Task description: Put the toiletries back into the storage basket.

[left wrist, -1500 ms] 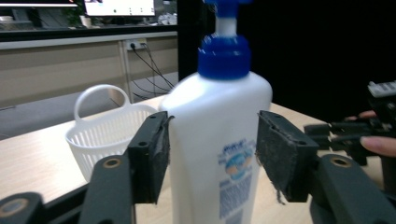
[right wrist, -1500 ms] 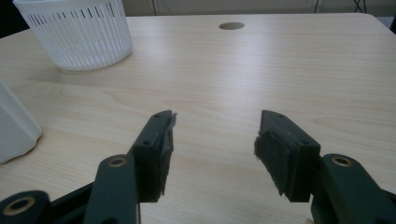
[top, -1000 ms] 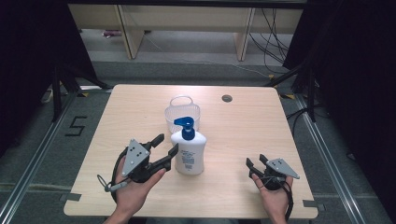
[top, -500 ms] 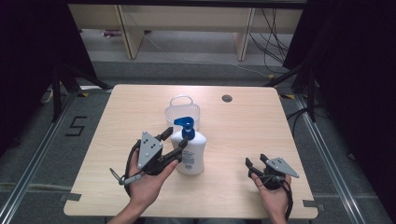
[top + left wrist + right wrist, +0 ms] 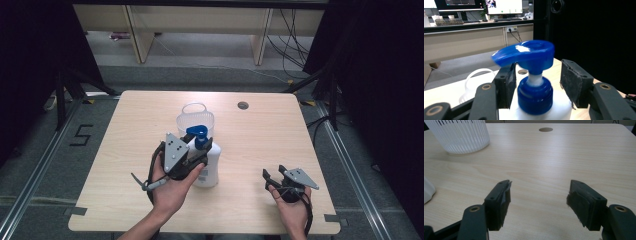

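Observation:
A white pump bottle [image 5: 209, 167] with a blue pump head [image 5: 198, 133] stands upright at the middle of the wooden table [image 5: 140, 120]. My left gripper [image 5: 200, 150] is open, one jaw on each side of the bottle's blue collar [image 5: 535, 93], just under the pump head [image 5: 529, 53]. In the left gripper view the left jaw sits close against the collar and the right jaw stands apart from it. My right gripper [image 5: 274, 172] rests low near the front right of the table, open [image 5: 539, 197] with nothing between its jaws.
A translucent white basket [image 5: 195, 119] with a handle stands just behind the bottle, and shows at the right gripper view's top left [image 5: 461, 135]. A small round hole [image 5: 243, 105] lies in the tabletop at the back right. Bare table stretches between the right gripper and the basket.
My left gripper has moved right and forward from beside the bottle, so its jaws now straddle the pump neck. The right gripper has stayed where it was.

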A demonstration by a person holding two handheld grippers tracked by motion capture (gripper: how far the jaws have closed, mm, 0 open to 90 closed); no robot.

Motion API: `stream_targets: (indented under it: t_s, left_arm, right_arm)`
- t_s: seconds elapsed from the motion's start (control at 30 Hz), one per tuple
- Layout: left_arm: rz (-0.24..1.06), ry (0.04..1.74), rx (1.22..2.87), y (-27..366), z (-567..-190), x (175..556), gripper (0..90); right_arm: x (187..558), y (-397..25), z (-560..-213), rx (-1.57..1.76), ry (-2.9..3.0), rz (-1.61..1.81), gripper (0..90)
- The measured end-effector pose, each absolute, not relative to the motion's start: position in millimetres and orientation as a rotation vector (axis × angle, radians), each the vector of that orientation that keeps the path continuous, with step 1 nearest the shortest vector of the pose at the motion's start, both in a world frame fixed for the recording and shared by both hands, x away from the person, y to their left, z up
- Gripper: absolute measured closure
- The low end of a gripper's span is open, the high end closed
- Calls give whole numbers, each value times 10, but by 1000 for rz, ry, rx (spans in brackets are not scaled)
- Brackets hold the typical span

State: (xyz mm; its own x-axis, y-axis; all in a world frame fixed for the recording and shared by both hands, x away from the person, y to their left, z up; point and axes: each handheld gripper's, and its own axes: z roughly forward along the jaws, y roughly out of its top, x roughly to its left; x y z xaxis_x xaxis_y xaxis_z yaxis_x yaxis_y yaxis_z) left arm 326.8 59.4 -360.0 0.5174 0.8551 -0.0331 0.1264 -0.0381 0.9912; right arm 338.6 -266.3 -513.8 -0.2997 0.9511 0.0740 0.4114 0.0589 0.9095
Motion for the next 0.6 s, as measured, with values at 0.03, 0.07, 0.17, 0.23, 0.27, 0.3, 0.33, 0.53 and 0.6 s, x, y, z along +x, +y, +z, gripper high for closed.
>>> stream_targets:
  t_s: [0.03,0.07,0.17,0.23,0.27,0.3,0.33,0.53,0.6]
  left_arm:
    - [740,884,1519,590,-3593,3281,462]
    - [739,886,1517,580,-3586,3291,467]
    - [735,897,1518,556,-3569,3313,486]
    - [736,900,1518,549,-3567,3318,497]
    - [758,894,1521,548,-3561,3328,505]
    - [754,911,1516,526,-3563,3330,514]
    - [762,912,1520,529,-3558,3334,527]
    - [758,937,1492,524,-3558,3346,589]
    - [755,937,1480,523,-3568,3339,591]
  right_arm:
    - [3390,-2660,-5143,1360,1761,1219,348]
    - [3391,-2659,-5143,1363,1760,1219,348]
    - [3391,-2659,-5141,1361,1769,1216,349]
    - [3380,-2651,-5131,1389,1776,1211,349]
    - [3386,-2654,-5136,1382,1784,1194,349]
    - [3387,-2656,-5136,1376,1781,1197,349]
    - [3388,-2656,-5136,1377,1781,1196,349]
    - [3380,-2630,-5138,1414,1768,1197,349]
    - [3364,-2625,-5126,1437,1777,1209,350]
